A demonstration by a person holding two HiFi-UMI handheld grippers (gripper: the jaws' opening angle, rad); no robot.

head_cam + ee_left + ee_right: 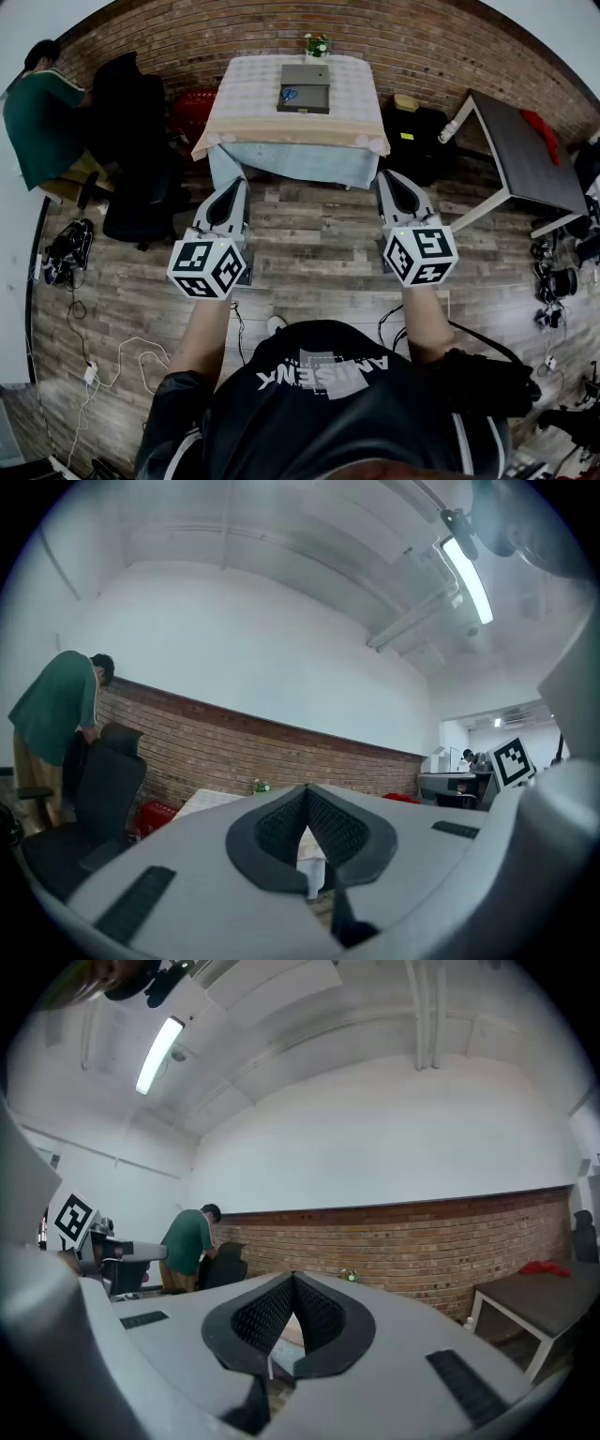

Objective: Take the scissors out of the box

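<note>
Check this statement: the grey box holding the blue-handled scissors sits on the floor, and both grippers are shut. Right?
No. The head view shows the box on the cloth-covered table, not the floor. The scissors do lie in it, and the left gripper and right gripper are shut.

On table (246, 105): box (317, 97), scissors (290, 94) inside; plant (317, 44) behind box; person (39, 114) far left.

Two hand-held grippers (232, 185) (393, 176), two tables (246, 105) (525, 150), one box (309, 97), one scissors (289, 94)
</note>
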